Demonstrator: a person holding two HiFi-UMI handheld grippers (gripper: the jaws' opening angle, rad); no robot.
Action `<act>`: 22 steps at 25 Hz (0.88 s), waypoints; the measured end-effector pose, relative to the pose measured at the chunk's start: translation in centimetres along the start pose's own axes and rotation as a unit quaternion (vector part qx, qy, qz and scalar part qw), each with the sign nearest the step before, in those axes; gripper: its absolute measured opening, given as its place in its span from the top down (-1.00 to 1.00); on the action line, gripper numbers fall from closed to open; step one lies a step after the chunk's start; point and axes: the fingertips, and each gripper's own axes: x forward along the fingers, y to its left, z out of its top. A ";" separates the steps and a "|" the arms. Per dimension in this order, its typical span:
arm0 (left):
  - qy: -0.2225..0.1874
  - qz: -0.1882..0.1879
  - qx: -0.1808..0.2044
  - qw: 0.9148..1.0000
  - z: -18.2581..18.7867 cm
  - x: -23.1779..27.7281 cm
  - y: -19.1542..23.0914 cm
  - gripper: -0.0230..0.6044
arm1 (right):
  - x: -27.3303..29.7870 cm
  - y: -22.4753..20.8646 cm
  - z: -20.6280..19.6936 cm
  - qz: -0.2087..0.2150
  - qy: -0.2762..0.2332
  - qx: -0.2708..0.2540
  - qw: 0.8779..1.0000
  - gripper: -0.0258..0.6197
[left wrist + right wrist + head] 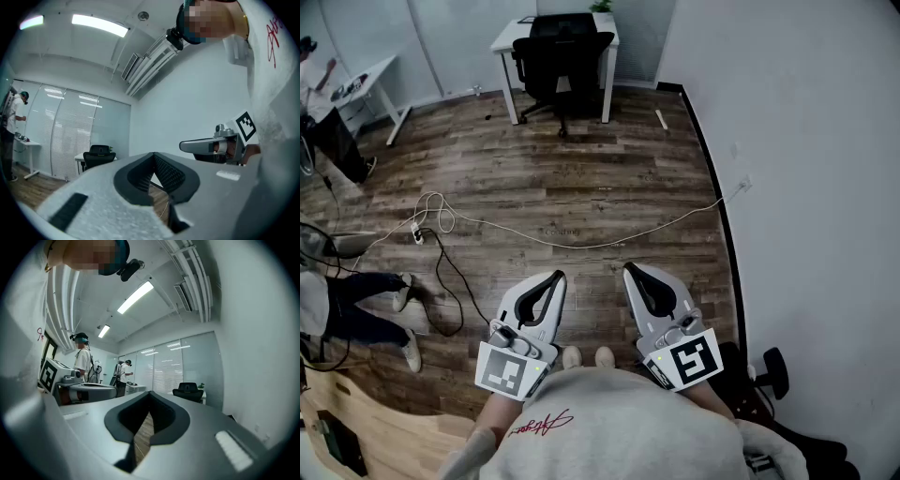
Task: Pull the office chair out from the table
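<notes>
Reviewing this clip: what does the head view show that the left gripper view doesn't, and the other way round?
Head view only: the person's own shoes and another person's legs at the left edge. Left gripper view only: the ceiling lights and window blinds. Both: the office chair at the white table across the room, untouched, and the right tool, shut and empty.

You've got the office chair [561, 58] upright and pushed in at the table [508, 37]. Chair is black, with a high back, two armrests and a spread-leg base. It sits between the table's two near legs, with the base sticking out on the table's near side. The table is small, with a white top and white legs. Whether the chair touches the table edge, you can't tell.
</notes>
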 end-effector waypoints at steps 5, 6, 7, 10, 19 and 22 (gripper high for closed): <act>0.000 0.000 0.000 1.000 0.0 -0.2 -0.4 0.95 | -0.3 0.0 0.4 -0.002 -0.002 -0.008 1.000 0.93; 0.000 0.000 0.000 1.000 0.0 -0.2 -0.4 0.95 | -0.4 0.0 0.4 -0.001 -0.002 -0.008 1.000 0.93; 0.001 0.000 0.000 1.000 0.0 -0.3 -0.5 0.95 | -0.4 0.1 0.5 0.000 -0.003 -0.008 1.000 0.93; 0.003 0.003 0.001 1.000 0.1 -0.5 -0.4 0.95 | -0.4 0.2 0.5 0.002 -0.003 -0.007 1.000 0.93; 0.007 0.007 0.001 1.000 0.0 -0.6 -0.3 0.95 | -0.4 0.3 0.3 0.007 0.001 -0.005 1.000 0.93; 0.006 0.006 0.003 1.000 0.0 -0.5 -0.5 0.95 | -0.4 0.2 0.2 0.008 0.001 -0.005 1.000 0.93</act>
